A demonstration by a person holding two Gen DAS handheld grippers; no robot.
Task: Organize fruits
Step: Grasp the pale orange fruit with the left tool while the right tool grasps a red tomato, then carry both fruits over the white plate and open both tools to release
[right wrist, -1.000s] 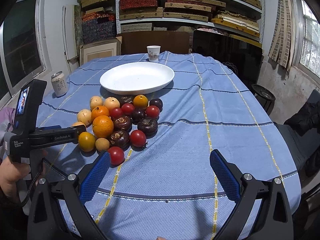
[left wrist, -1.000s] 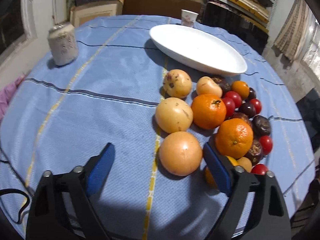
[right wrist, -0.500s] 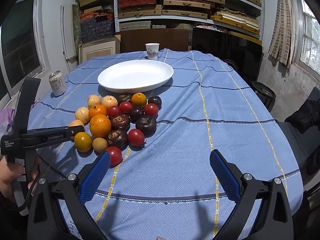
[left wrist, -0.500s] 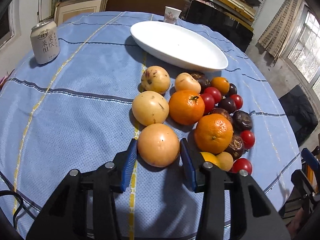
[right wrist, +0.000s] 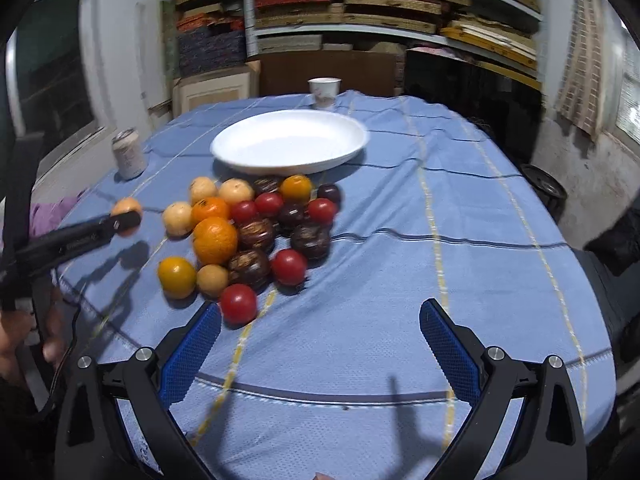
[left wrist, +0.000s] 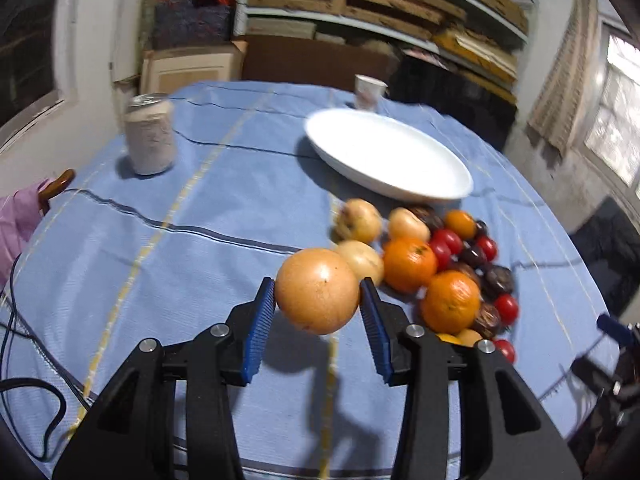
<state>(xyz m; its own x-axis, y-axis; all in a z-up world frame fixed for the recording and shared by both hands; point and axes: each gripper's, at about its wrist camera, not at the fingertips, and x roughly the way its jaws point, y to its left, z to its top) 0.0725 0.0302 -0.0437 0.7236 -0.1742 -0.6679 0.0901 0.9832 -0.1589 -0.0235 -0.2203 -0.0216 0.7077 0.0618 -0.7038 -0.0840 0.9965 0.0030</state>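
Note:
My left gripper (left wrist: pixel 317 295) is shut on a large pale-orange fruit (left wrist: pixel 317 290) and holds it above the blue tablecloth; its shadow falls on the cloth below. In the right wrist view this fruit (right wrist: pixel 126 209) shows at the left, off the cloth and apart from the pile. The pile of oranges (right wrist: pixel 215 240), yellow fruits, red tomatoes (right wrist: pixel 238 303) and dark fruits lies in front of the white oval plate (right wrist: pixel 289 143), which has nothing on it. My right gripper (right wrist: pixel 320 322) stands open near the table's front edge, with nothing between its fingers.
A drink can (left wrist: pixel 150 134) stands at the left of the table and a paper cup (right wrist: pixel 324 89) at the far edge behind the plate. A hand (right wrist: pixel 24 336) holds the left tool. Shelves of boxes fill the back wall. A dark chair (left wrist: pixel 608 248) is at the right.
The left jaws closed on the pale-orange fruit, then lifted it off the cloth, away from the pile. The right gripper stayed open and nearly still.

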